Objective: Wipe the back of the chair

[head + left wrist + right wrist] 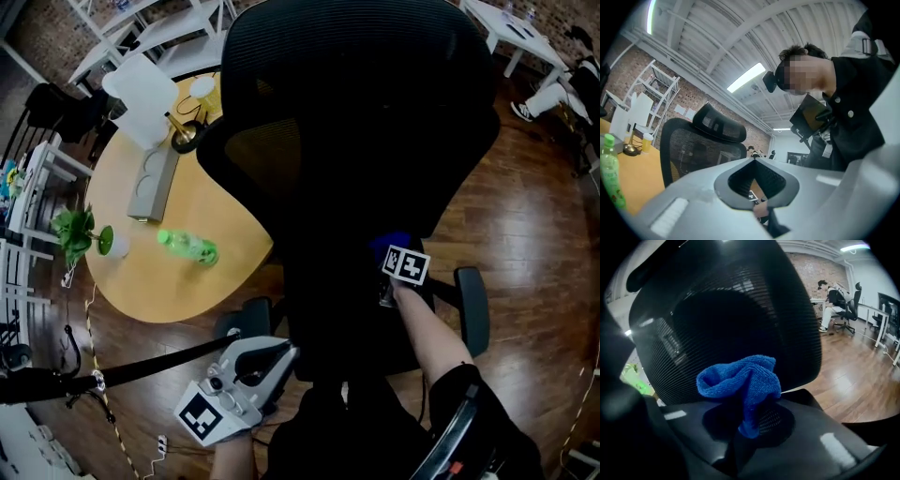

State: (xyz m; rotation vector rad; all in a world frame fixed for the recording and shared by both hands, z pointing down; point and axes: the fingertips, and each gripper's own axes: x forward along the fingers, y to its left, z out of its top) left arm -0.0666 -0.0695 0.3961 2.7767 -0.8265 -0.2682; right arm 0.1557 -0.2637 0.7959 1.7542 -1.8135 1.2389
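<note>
Though head view hides most, right gripper view shows cloth pinched.

Matt black woven mesh on chair back, cloth is fuzzy blue microfibre, floor glossy varnished wood planks, table smooth pale wood, bottle translucent green plastic.

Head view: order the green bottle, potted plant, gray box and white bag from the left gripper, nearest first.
From the left gripper:
1. Green bottle, lying on the near part of the table.
2. Potted plant, at the left edge, and gray box, mid-table: too close to call.
3. White bag, at the far side.
</note>
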